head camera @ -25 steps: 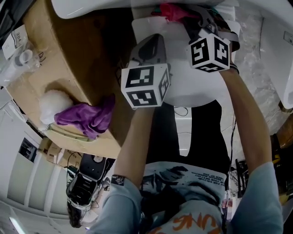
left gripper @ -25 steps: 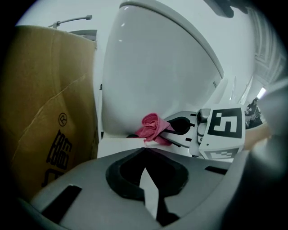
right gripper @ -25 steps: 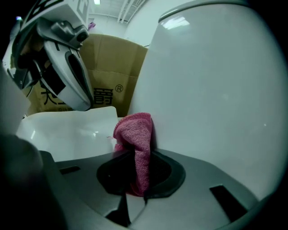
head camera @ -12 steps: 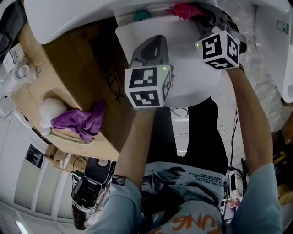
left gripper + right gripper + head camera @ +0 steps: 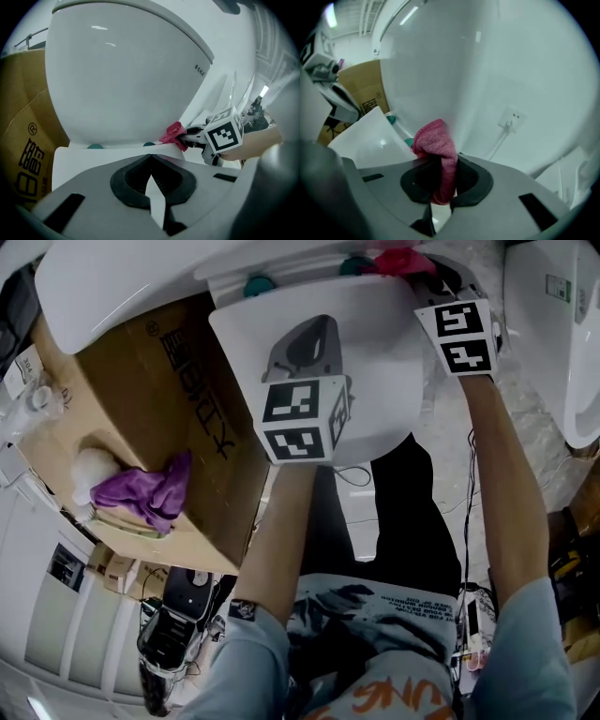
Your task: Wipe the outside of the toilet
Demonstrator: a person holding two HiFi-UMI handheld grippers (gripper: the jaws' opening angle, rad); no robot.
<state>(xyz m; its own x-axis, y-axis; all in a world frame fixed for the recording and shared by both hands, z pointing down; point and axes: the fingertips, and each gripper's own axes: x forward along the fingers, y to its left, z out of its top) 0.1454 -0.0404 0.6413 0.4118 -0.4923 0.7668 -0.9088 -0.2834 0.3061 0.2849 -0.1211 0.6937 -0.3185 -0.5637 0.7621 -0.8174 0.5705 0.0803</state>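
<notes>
Right gripper [image 5: 417,273] has slid further up the toilet [image 5: 375,371], toward its back edge; its jaws are clamped tight on the pink cloth [image 5: 437,140], which presses against the white porcelain; left gripper [image 5: 151,174] hangs just above the toilet, jaws together, nothing between them.

a: what carries the things here?
b: a cardboard box [image 5: 159,399], just beside the toilet [image 5: 375,371]. on its top lies a purple cloth [image 5: 141,488], touching a white fluffy lump [image 5: 86,468].
a: and under the box?
b: i cannot tell. at the right there is a pale speckled floor [image 5: 441,456].
</notes>
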